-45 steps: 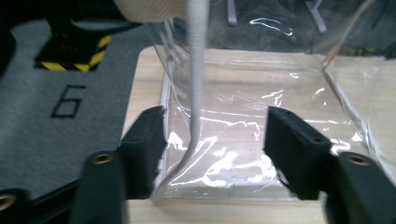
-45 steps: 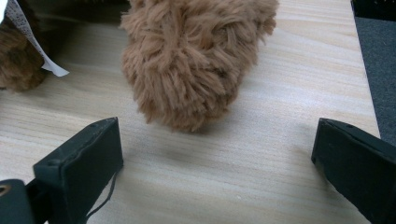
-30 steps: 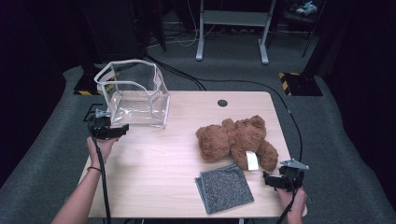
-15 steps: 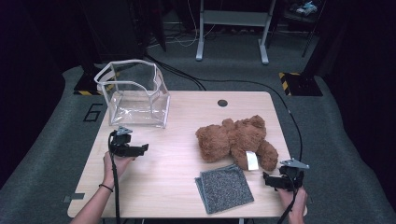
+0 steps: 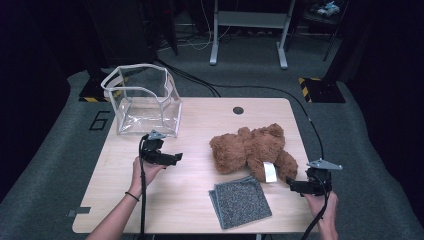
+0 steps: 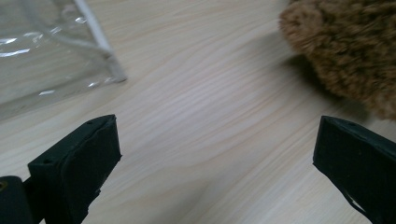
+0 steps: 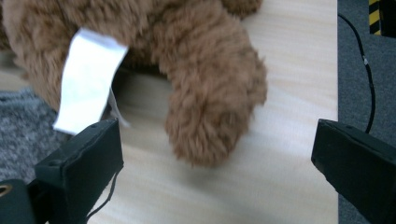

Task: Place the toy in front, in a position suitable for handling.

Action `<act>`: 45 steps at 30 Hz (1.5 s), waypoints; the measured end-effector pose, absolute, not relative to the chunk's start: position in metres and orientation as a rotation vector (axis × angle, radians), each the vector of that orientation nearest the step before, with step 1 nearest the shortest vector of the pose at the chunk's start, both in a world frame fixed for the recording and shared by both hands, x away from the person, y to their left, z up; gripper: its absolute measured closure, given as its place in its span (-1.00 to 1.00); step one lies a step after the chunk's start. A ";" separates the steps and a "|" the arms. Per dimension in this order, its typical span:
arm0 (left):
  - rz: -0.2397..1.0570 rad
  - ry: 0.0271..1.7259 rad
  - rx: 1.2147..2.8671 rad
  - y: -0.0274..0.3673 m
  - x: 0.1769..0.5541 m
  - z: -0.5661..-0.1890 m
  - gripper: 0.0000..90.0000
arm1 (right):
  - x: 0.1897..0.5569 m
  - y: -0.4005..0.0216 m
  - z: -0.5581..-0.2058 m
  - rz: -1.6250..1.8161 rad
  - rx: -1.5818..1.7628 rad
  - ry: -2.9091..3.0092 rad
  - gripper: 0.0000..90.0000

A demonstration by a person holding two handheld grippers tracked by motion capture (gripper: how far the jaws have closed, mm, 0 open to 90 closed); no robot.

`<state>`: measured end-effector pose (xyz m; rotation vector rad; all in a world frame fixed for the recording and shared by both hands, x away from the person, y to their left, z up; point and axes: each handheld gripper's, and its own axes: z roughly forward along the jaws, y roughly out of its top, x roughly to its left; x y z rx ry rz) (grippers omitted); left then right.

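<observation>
- nearest my side of the pale wooden table, the right gripper sits at the right edge with its jaws spread wide and nothing between them.
- through the right gripper view, those black jaws frame one plush leg of the brown fuzzy teddy bear, which lies just ahead of them and untouched; the white fabric tag hangs off the bear toward the left jaw.
- just left of that gripper, a flat square of speckled grey cloth lies on the wood, its far corner under or against the bear's leg, i can't tell which.
- further in on the left, my left gripper hovers over bare table, pointing toward the bear; its jaws have just been opening and now stand wide apart with nothing between them.
- along the left gripper view, the bear sits ahead to the right, clear of the jaws, and the clear plastic open-topped box with white edging sits ahead to the left.
- at the far left of the table, that box stands upright, well apart from the bear in the middle right.
</observation>
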<state>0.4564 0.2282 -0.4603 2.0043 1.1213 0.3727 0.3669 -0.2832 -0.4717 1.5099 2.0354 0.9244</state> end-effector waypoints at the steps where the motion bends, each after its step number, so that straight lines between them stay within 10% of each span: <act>1: 0.367 1.107 2.006 0.223 0.457 -0.459 -1.00 | 0.370 -0.283 -0.469 0.929 1.500 2.039 -0.97; 21: 0.217 0.964 2.033 0.126 0.461 -0.448 -1.00 | 0.440 -0.261 -0.466 0.886 1.456 2.209 -0.92; 45: 0.178 0.934 1.967 0.101 0.475 -0.431 -1.00 | 0.456 -0.258 -0.476 0.891 1.487 2.214 -0.90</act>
